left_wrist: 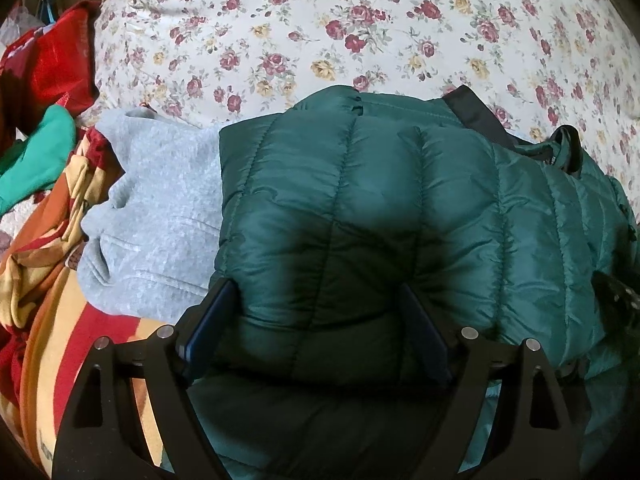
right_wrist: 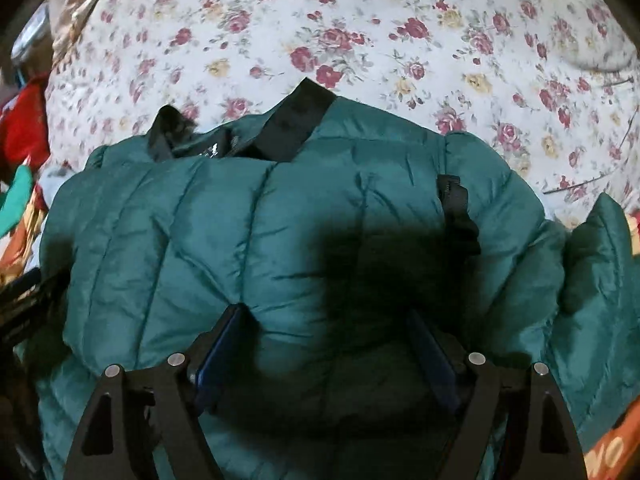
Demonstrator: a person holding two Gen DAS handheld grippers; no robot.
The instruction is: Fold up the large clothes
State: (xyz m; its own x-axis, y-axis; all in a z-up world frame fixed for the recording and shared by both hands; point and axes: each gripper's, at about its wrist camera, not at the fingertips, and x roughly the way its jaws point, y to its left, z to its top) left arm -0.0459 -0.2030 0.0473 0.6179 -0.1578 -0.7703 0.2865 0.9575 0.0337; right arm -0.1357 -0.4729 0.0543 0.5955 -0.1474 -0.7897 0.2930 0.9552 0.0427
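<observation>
A dark green quilted puffer jacket (left_wrist: 380, 200) lies bunched on the flowered bed sheet (left_wrist: 320, 20). It also fills the right wrist view (right_wrist: 240, 232), with its black collar trim (right_wrist: 296, 120) at the far edge. My left gripper (left_wrist: 316, 292) has its jaws wide apart and a thick fold of the jacket bulges between the blue pads (left_wrist: 212, 320). My right gripper (right_wrist: 324, 316) stands the same way, jaws wide with jacket padding between its pads (right_wrist: 218, 344). Whether either is squeezing the fold is unclear.
A grey sweatshirt (left_wrist: 156, 216) lies left of the jacket. A striped red, orange and yellow blanket (left_wrist: 80, 320) lies at the near left. A red item (left_wrist: 56, 68) and a bright green cloth (left_wrist: 44, 152) sit at the far left. The flowered sheet (right_wrist: 360, 20) spreads beyond the jacket.
</observation>
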